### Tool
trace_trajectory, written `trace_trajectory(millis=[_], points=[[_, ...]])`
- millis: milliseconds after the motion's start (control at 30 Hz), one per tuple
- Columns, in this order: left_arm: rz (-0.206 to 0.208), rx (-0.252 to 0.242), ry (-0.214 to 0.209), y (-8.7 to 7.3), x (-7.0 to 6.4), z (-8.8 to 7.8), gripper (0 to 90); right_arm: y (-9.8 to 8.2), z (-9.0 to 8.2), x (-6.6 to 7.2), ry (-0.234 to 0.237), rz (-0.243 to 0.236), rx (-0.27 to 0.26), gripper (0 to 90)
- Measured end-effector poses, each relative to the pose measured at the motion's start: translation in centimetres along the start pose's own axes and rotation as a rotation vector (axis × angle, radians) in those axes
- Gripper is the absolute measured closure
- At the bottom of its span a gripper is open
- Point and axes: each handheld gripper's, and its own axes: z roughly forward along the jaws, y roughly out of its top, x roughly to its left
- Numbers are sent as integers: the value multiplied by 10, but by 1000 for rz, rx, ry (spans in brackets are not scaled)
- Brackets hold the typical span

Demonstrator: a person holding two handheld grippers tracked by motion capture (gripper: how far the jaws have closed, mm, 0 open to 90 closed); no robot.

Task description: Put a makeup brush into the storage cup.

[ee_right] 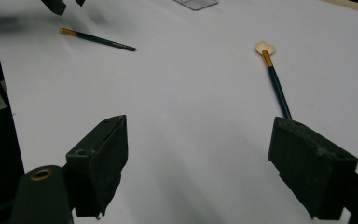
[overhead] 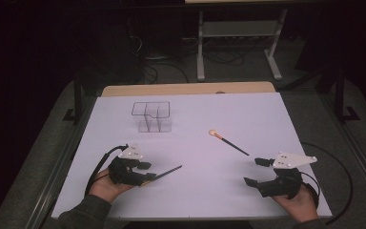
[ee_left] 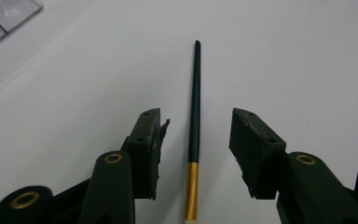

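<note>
Brush (ee_left: 195, 116) lies flat on desk (overhead: 195, 109) btwn my left tongs (ee_left: 193, 140), pads apart & not yet touching, right tongs (ee_right: 198, 154) wide open, idle; next I'd pinch handle, then lift.

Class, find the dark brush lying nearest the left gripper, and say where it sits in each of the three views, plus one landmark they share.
High view: the dark brush lies lower left of centre, slanting out from the left gripper.
Left gripper view: it runs up the middle between the open jaws.
Right gripper view: top left, lying flat.
Shared landmark: the clear organiser, upper left in the left gripper view, top edge in the right gripper view.
</note>
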Motion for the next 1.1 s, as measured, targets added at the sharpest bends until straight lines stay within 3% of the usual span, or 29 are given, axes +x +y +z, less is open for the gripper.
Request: trace_trajectory(millis=[67, 100, 167, 233, 367, 467, 533, 567, 1033, 1100], points=[[-21, 6, -9, 1, 1, 2, 552, 0, 0, 0, 2, 1, 3, 189], [-13, 36, -17, 2, 1, 4, 570, 0, 1, 0, 5, 2, 6, 189], [-18, 42, -20, 2, 1, 5, 582, 0, 2, 1, 9, 2, 7, 189], [1, 92, -28, 4, 2, 8, 602, 0, 2, 1, 10, 4, 8, 190], [-13, 106, -33, 6, 1, 11, 625, 0, 2, 1, 12, 3, 7, 191], [19, 160, -34, 9, 3, 12, 635, 0, 1, 0, 10, 1, 4, 191], [-1, 167, -35, 10, 1, 15, 635, 0, 1, -1, 10, 1, 3, 192], [4, 194, -46, 11, 3, 16, 634, 0, 1, -1, 10, 2, 3, 192], [20, 286, -42, 16, 3, 28, 703, 2, -2, 0, 24, -5, -17, 203], [36, 312, -34, 19, 3, 31, 720, 2, -1, 1, 24, -5, -19, 200]])
